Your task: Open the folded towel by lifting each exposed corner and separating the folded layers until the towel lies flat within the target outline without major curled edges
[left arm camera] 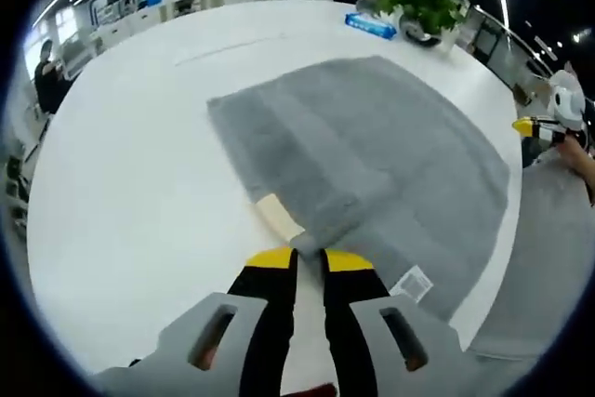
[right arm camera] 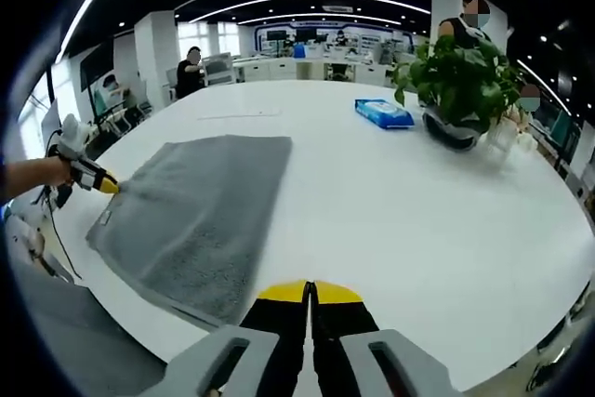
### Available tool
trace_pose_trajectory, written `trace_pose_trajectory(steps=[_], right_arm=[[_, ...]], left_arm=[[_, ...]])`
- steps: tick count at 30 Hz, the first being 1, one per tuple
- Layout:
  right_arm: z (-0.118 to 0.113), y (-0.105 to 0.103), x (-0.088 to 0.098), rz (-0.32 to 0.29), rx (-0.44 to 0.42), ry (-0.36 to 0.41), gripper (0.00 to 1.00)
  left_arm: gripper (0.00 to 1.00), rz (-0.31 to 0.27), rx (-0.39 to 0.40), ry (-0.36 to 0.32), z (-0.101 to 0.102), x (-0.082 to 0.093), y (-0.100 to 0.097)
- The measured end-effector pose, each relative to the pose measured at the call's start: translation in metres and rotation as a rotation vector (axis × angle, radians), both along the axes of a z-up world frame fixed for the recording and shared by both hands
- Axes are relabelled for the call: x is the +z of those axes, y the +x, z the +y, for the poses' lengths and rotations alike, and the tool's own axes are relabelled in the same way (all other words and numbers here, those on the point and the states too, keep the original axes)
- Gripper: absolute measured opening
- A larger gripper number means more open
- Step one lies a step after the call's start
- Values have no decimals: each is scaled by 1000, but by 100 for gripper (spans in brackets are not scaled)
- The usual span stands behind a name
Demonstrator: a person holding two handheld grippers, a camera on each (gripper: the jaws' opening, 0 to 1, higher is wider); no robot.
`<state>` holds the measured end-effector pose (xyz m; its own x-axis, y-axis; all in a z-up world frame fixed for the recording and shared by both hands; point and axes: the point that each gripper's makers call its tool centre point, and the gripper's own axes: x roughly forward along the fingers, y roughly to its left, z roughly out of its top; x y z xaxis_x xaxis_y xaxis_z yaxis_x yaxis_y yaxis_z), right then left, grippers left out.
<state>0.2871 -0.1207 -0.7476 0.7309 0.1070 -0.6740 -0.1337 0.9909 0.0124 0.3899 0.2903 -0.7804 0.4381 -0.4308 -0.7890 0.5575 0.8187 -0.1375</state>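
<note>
A grey folded towel (left arm camera: 372,151) lies on the round white table (left arm camera: 130,192). Its near corner runs in between the yellow tips of my left gripper (left arm camera: 310,258), which is shut on it. A white label (left arm camera: 414,283) shows on the lower layer, and a beige strip (left arm camera: 274,211) lies beside the corner. In the right gripper view the towel (right arm camera: 200,211) is at the left, with the left gripper (right arm camera: 93,177) at its far corner, held by a hand. My right gripper (right arm camera: 310,292) is shut with nothing in it, just right of the towel's near edge.
A potted plant (right arm camera: 460,81) and a blue wipes pack (right arm camera: 383,113) stand on the table's far side. A thin tape line (right arm camera: 237,115) runs beyond the towel. People stand at desks in the background. The table (right arm camera: 418,230) has free room right of the towel.
</note>
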Motion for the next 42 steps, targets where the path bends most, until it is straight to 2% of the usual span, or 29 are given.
trace_pose_trajectory(steps=[6,11,23,32,37,42], right_arm=[[1,1,3,-12,7,0,0],[5,1,3,-15,29,9,0],[23,1,11,-45,77,102,0],[40,2,24,-93,133,166,0],[49,2,32,-117,159,229,0],[59,1,42,-145,190,281,1]], left_arm=[[1,5,27,-31,-9,15,2],[1,-31,11,-40,-25,35,4],[1,-74,-12,-76,-85,66,4],[1,-74,-16,-111,-130,69,-7],[1,-74,-37,-117,-152,61,-12],[1,-81,-22,-155,-175,63,-15]])
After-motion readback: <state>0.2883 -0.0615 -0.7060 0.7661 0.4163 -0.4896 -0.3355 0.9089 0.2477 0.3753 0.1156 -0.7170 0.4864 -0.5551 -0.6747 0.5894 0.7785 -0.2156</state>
